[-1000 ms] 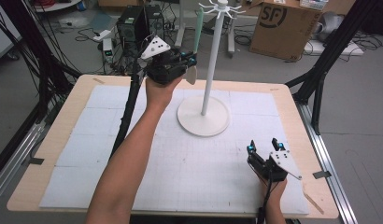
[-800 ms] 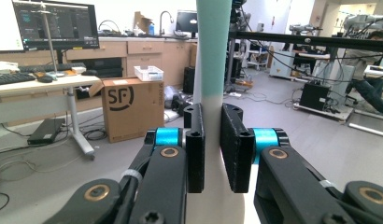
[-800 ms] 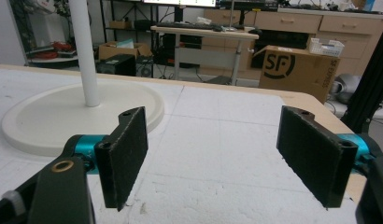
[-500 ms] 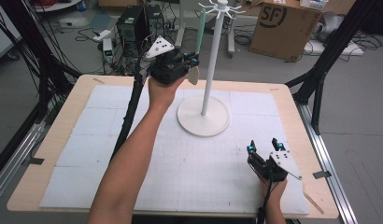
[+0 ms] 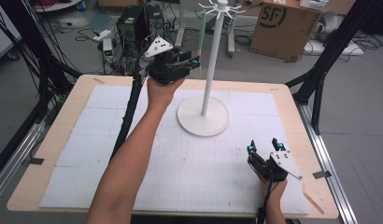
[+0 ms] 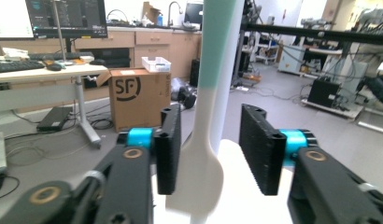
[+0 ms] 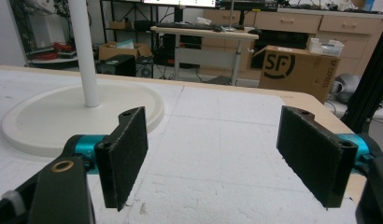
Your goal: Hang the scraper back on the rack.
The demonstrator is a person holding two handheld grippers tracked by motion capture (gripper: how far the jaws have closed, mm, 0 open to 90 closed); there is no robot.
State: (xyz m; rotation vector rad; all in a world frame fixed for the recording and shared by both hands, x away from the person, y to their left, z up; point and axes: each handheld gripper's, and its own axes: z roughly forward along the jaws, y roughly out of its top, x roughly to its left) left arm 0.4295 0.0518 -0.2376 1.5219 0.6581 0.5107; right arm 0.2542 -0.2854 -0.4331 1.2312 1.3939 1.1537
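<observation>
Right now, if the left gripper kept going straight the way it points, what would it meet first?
The hanging spatula, already between the open jaws of the left gripper and seemingly against one pad. Just beyond it stands the white pole of the rack; depth there is unclear.

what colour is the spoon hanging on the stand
White at the bowl end, mint green up the handle; the spoon shows best in the left gripper view.
</observation>
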